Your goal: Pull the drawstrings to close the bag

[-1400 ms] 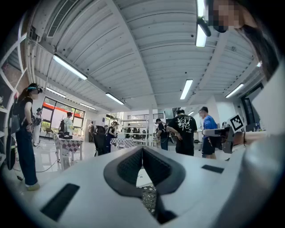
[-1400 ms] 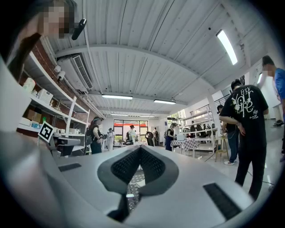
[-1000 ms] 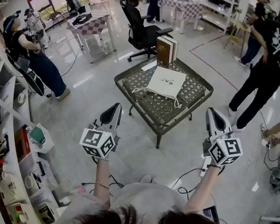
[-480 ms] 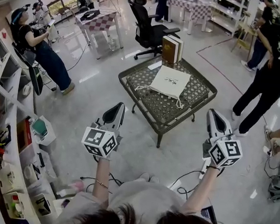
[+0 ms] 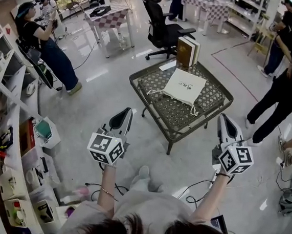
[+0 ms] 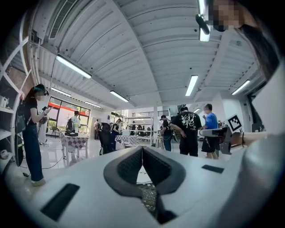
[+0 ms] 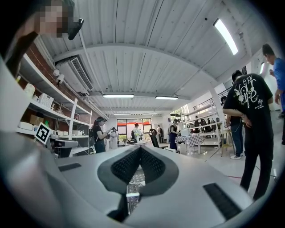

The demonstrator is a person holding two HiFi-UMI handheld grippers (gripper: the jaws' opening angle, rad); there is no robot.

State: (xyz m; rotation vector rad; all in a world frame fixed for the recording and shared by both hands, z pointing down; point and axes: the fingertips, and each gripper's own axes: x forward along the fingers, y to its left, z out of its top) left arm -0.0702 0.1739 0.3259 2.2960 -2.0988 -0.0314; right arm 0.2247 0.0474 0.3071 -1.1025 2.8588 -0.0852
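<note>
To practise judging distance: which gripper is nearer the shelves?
Left. The left gripper hangs on the side toward the shelves, with open floor between them. The right gripper is farther off, across the person's body from them.

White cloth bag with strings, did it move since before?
No. The white cloth drawstring bag still lies in the same spot on the dark metal lattice table, just before the upright books.

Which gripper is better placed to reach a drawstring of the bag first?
Probably the right. The right gripper is nearer the table, close to the drawstring trailing off the bag's near corner. Both are shut.
</note>
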